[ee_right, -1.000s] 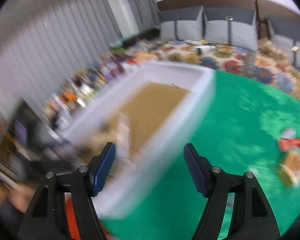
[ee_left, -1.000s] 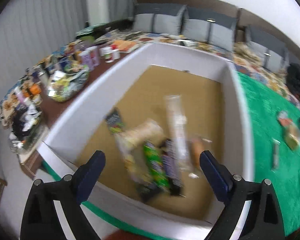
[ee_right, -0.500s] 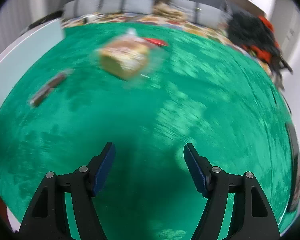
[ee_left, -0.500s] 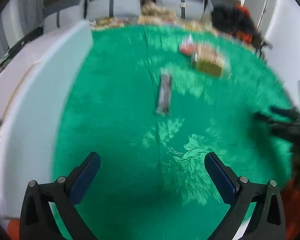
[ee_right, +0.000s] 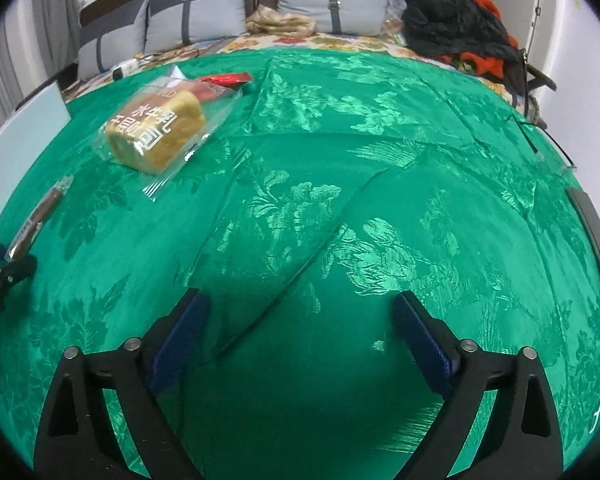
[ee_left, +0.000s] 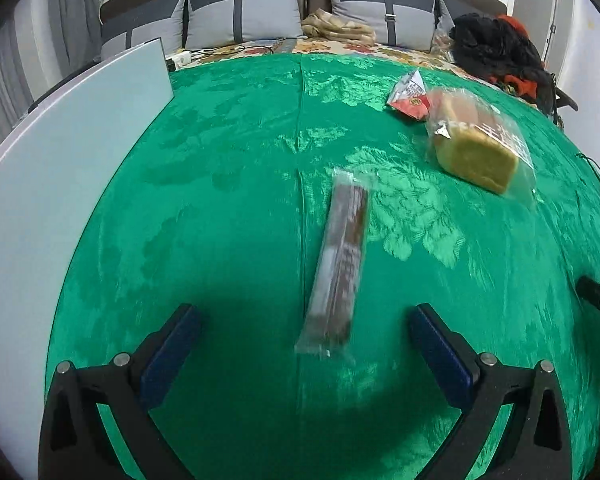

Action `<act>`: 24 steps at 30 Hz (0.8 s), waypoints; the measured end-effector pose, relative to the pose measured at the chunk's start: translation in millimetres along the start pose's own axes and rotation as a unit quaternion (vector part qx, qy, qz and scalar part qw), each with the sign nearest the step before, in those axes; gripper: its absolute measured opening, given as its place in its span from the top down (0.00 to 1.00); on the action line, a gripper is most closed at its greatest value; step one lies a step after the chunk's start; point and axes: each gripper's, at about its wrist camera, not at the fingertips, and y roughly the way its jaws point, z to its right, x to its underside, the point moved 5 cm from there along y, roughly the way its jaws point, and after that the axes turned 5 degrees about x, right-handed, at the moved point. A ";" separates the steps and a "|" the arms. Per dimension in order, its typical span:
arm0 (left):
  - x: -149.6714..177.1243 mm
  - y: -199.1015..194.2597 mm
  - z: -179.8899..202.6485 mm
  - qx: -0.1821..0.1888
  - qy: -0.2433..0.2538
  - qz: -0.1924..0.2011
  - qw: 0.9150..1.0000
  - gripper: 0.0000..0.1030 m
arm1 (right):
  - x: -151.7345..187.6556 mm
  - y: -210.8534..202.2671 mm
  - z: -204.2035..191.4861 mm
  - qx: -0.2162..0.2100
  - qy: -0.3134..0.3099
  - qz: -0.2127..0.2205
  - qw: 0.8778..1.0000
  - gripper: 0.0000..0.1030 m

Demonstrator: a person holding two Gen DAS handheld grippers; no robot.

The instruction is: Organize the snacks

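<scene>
Box (ee_left: 72,160): white wall, far left of the cloth; only its outer side shows.

Cloth (ee_left: 228,168): green, patterned, creased; covers the work surface.

Left gripper (ee_left: 306,336): jaws wide apart, holding nothing, low over the cloth, the near end of the bar lying between its fingers.

Bar (ee_left: 340,256): long, thin, brown, in a clear wrapper; lies flat mid-cloth, running near to far. Judged light and fairly stiff, the film slippery. Best taken across its narrow width near the middle; the flat sealed ends would likely slide out.

Red packet (ee_left: 410,96): small, far side, touching the bread's far end.

Bread (ee_left: 476,144): sliced loaf in a loose clear bag, right of the bar and well apart from it. Judged light, soft, easily crushed; take it gently across the loaf body, not by the slack film.

Right gripper (ee_right: 300,332): jaws wide apart, empty, over bare cloth, well right of all three snacks.
</scene>
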 end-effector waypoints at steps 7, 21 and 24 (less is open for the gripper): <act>0.1 -3.2 1.5 -0.001 0.000 0.001 1.000 0.00 | 0.2 -0.1 0.4 0.000 0.000 0.000 1.000 0.06; 0.1 -2.9 0.9 0.000 0.000 0.001 1.000 0.00 | 0.1 -0.2 0.8 0.000 0.000 0.000 1.000 0.06; -0.2 -2.3 0.9 0.000 0.000 0.001 1.000 0.00 | -0.1 -0.4 0.5 0.000 0.000 0.000 1.000 0.06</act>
